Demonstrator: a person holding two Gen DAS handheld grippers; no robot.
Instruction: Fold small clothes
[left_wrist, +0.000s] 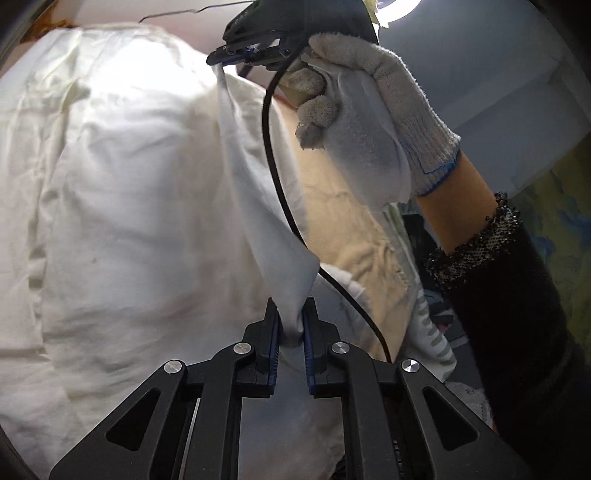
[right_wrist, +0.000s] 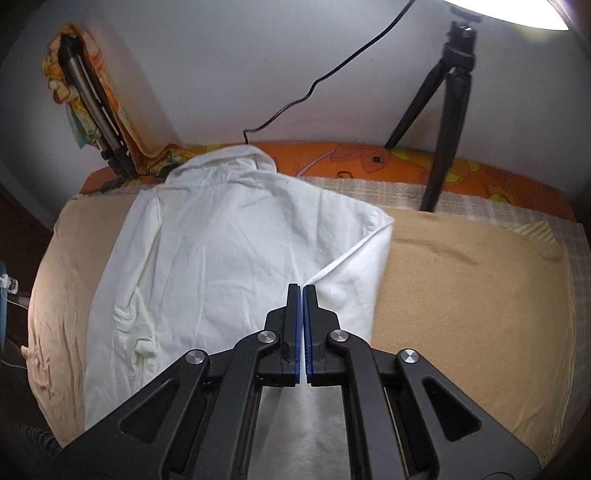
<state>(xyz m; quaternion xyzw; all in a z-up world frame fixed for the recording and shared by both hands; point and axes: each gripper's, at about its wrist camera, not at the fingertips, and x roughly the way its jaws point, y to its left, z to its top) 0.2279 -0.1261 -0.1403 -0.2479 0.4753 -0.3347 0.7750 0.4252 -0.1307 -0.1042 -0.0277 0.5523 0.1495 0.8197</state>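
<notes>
White shirt spread flat on tan blanket, collar toward the far wall, one side edge lifted off the bed and pulled up between the two tools. Thin woven cotton by the look: light, limp, no stiffness, drapes straight from any pinch point. Likely to slide on the blanket rather than stay put; creases easily, not fragile. Best hold at hem or side seam, where doubled cloth gives the pads something to bite; a single layer pinched mid-panel would probably slip or drag the whole shirt along.

Left gripper narrow, pads clamped on a bunched fold of the shirt's edge, cloth visibly squeezed between blue pads. Pointed forward and moderately down, low over the bed.

Right gripper almost fully closed, only a thin white strip of shirt edge showing in the slit between the pads; from the left view its tips pinch the top of the same raised edge. Held high, aimed steeply down at the shirt. Gloved hand wrapped round the handle, wrist bent, dark sleeve running back to the lower right; black cable hanging from the tool across the cloth.

Edge taut between both pinches, ready to carry across. Tripod standing at far edge of bed
</notes>
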